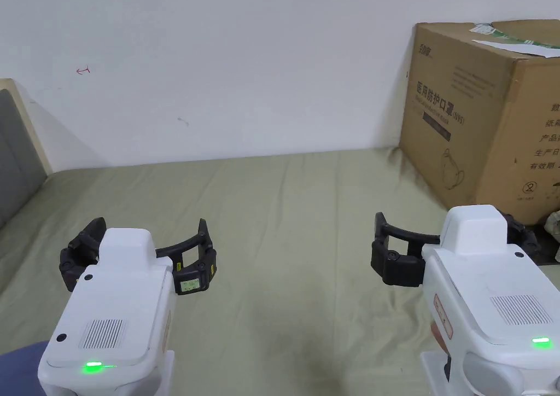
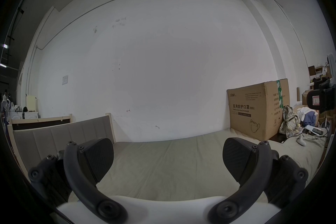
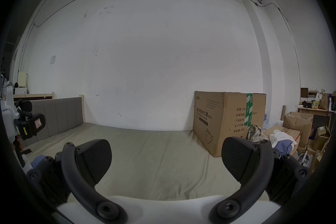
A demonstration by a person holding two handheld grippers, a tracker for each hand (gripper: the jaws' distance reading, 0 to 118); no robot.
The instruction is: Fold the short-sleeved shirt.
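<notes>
Two spread, empty grippers, left gripper (image 1: pixel 139 255) and right gripper (image 1: pixel 448 249), are held over the olive sheet (image 1: pixel 284 238), while no shirt can be made out on it, only heaped clothes (image 3: pixel 283 138) at three o'clock; such soft, light fabric is best pinched at the shoulders.

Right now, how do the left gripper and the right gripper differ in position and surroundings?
The left gripper hovers over the bed sheet nearer the grey headboard; the right gripper hovers beside the cardboard box. The left gripper's jaw bears a yellow-green sticker; the right gripper's nearer jaw looks plain black. Both stand wide open, holding nothing.
</notes>
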